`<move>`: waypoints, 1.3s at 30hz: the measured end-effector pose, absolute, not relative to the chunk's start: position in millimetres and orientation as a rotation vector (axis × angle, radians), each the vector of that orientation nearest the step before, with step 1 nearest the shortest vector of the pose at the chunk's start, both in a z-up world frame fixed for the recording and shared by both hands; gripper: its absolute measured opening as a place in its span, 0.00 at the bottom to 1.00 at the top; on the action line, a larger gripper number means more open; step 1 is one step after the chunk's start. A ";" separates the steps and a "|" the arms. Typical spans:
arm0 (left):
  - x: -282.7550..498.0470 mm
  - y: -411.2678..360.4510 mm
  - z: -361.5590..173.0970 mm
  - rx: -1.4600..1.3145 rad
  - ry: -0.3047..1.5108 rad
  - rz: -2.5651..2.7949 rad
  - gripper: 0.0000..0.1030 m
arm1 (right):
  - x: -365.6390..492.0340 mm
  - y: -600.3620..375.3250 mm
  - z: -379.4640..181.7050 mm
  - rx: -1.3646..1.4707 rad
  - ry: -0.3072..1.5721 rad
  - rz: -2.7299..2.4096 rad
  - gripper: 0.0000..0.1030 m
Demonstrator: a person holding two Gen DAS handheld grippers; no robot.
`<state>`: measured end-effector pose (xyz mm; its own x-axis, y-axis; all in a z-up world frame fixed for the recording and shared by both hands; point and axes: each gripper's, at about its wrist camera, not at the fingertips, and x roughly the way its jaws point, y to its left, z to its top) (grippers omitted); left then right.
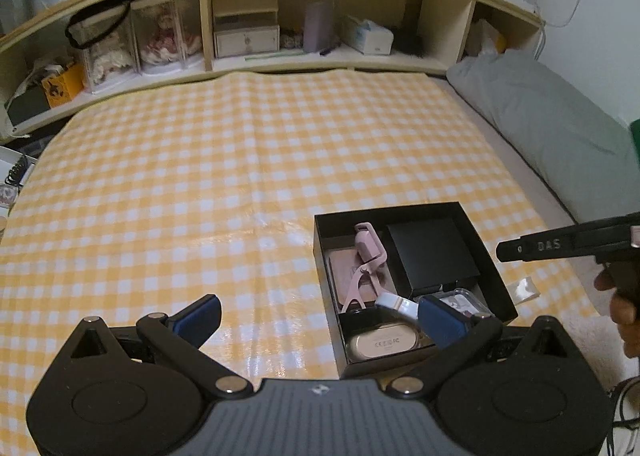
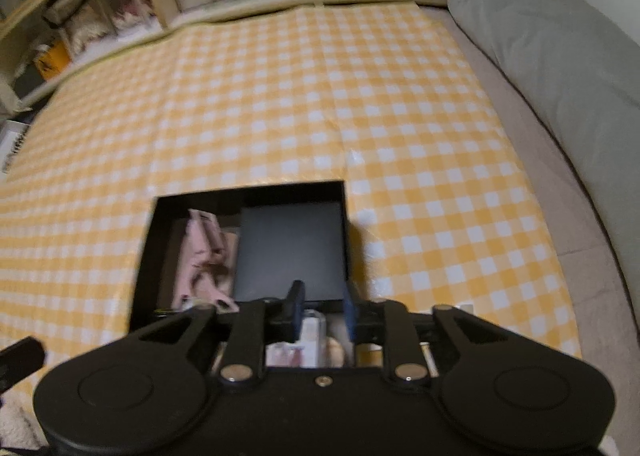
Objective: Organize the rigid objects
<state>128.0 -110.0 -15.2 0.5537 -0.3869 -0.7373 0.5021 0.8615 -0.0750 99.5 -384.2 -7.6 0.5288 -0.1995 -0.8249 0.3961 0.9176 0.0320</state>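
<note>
The right wrist view is motion-blurred throughout: the pink plastic eyelash curler point(image 2: 204, 256) in the open black cardboard box point(image 2: 148, 252) smears into a shapeless patch, and the pale small items point(image 2: 316, 340) between the right gripper point(image 2: 322, 310) fingers cannot be identified. In the left wrist view, the left gripper point(image 1: 320, 320) right finger covers part of a clear plastic case point(image 1: 464, 302), and its body hides the box's near wall. The black pistol-shaped handle point(image 1: 568, 244) is cut off by the right edge. The headboard shelf contents point(image 1: 248, 35) are too small to tell.
</note>
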 end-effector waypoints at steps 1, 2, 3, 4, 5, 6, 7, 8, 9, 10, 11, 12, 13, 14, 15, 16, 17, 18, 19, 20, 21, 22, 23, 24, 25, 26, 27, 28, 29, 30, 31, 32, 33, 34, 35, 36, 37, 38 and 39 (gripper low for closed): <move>125.3 -107.7 -13.6 0.148 0.825 -0.526 1.00 | 92.6 -382.6 -0.5 0.223 0.938 -0.357 0.37; 121.8 -104.9 -11.6 0.145 0.815 -0.525 1.00 | 84.8 -382.4 7.1 0.222 0.924 -0.355 0.41; 119.3 -102.6 -10.4 0.143 0.807 -0.526 1.00 | 78.2 -377.3 10.9 0.221 0.912 -0.357 0.48; 116.5 -100.5 -9.3 0.140 0.800 -0.526 1.00 | 71.5 -372.9 16.0 0.219 0.899 -0.365 0.55; 113.3 -98.0 -8.1 0.137 0.793 -0.525 1.00 | 63.0 -372.7 22.7 0.216 0.885 -0.374 0.59; 109.9 -94.7 -6.7 0.131 0.786 -0.524 1.00 | 56.7 -368.6 26.6 0.212 0.874 -0.380 0.65; 107.3 -92.4 -5.7 0.125 0.783 -0.523 1.00 | 48.2 -366.0 32.3 0.206 0.862 -0.386 0.72; 104.5 -89.0 -4.6 0.117 0.781 -0.523 1.00 | 39.5 -363.5 37.8 0.198 0.851 -0.391 0.75; 102.2 -85.6 -3.6 0.107 0.778 -0.521 1.00 | 32.7 -351.5 38.6 0.190 0.842 -0.391 0.81; 100.3 -81.9 -3.1 0.097 0.776 -0.517 1.00 | 24.0 -344.2 41.3 0.181 0.829 -0.389 0.87; 98.3 -78.2 -2.6 0.084 0.773 -0.512 1.00 | 15.1 -337.0 43.8 0.173 0.808 -0.388 0.91; 96.3 -73.8 -1.8 0.071 0.771 -0.506 1.00 | 6.0 -324.3 44.6 0.167 0.792 -0.390 0.97; 94.3 -69.5 -1.2 0.059 0.767 -0.502 1.00 | -5.7 -319.1 47.6 0.163 0.770 -0.399 0.98; 91.8 -66.2 -0.7 0.050 0.763 -0.498 1.00 | -17.0 -316.8 50.5 0.163 0.746 -0.408 0.98; 89.7 -62.8 -0.2 0.043 0.758 -0.495 1.00 | -19.6 -305.6 48.7 0.163 0.729 -0.416 0.99; 87.8 -59.9 0.1 0.038 0.754 -0.493 1.00 | -28.2 -301.7 50.8 0.159 0.709 -0.426 1.00; 84.8 -56.6 0.5 0.034 0.746 -0.488 1.00 | -36.0 -298.4 52.8 0.150 0.694 -0.434 1.00; 82.6 -54.3 0.7 0.035 0.739 -0.484 1.00 | -31.7 -293.8 51.1 0.144 0.685 -0.441 1.00; 79.2 -53.0 1.0 0.037 0.730 -0.481 1.00 | -37.5 -291.5 51.8 0.140 0.676 -0.447 1.00; 76.6 -52.2 1.5 0.039 0.721 -0.477 1.00 | -41.5 -288.3 51.2 0.134 0.669 -0.452 1.00; 73.2 -50.9 1.3 0.045 0.710 -0.478 1.00 | -37.2 -280.9 45.8 0.128 0.664 -0.459 1.00; 71.1 -49.7 1.5 0.048 0.703 -0.477 1.00 | -41.3 -277.6 45.1 0.120 0.655 -0.464 1.00; 67.8 -48.9 1.3 0.055 0.693 -0.474 1.00 | -42.5 -272.4 42.9 0.108 0.647 -0.470 1.00; 65.5 -47.9 1.2 0.061 0.685 -0.471 1.00 | -41.0 -268.2 40.0 0.099 0.636 -0.478 1.00; 62.9 -47.3 0.8 0.067 0.678 -0.469 1.00 | -44.2 -265.1 39.1 0.087 0.620 -0.491 1.00; 60.0 -46.3 0.4 0.071 0.671 -0.468 1.00 | -45.8 -263.1 37.8 0.079 0.603 -0.502 1.00; 57.4 -44.5 0.1 0.072 0.669 -0.468 1.00 | -49.8 -260.4 37.7 0.073 0.584 -0.512 1.00; 55.5 -43.5 -0.4 0.071 0.667 -0.468 1.00 | -53.8 -257.9 37.9 0.069 0.564 -0.520 1.00; 53.2 -41.5 -1.4 0.069 0.666 -0.467 1.00 | -56.9 -255.9 38.1 0.064 0.549 -0.526 1.00; 51.8 -39.9 -2.1 0.068 0.665 -0.465 1.00 | -58.9 -255.2 37.8 0.060 0.537 -0.531 1.00; 50.2 -38.1 -2.8 0.066 0.663 -0.461 1.00 | -61.4 -253.1 36.9 0.054 0.528 -0.532 1.00; 49.1 -36.7 -3.3 0.063 0.661 -0.455 1.00 | -62.8 -251.4 35.7 0.048 0.527 -0.533 1.00; 47.8 -35.2 -3.7 0.061 0.657 -0.448 1.00 | -63.9 -249.9 34.1 0.045 0.528 -0.534 1.00; 46.4 -34.2 -4.0 0.059 0.652 -0.444 1.00 | -65.3 -249.0 32.3 0.045 0.530 -0.537 1.00; 45.3 -32.9 -4.3 0.058 0.646 -0.442 1.00 | -66.2 -247.9 31.3 0.047 0.531 -0.537 1.00; 43.8 -31.9 -4.7 0.058 0.641 -0.442 1.00 | -67.4 -247.0 30.4 0.050 0.529 -0.536 1.00; 42.1 -31.2 -5.3 0.060 0.635 -0.442 1.00 | -68.8 -245.9 30.0 0.052 0.523 -0.537 1.00; 40.6 -30.9 -6.0 0.065 0.630 -0.444 1.00 | -69.8 -244.9 29.9 0.053 0.518 -0.536 1.00; 39.7 -31.1 -6.9 0.071 0.625 -0.444 1.00 | -71.3 -244.3 28.6 0.054 0.515 -0.534 1.00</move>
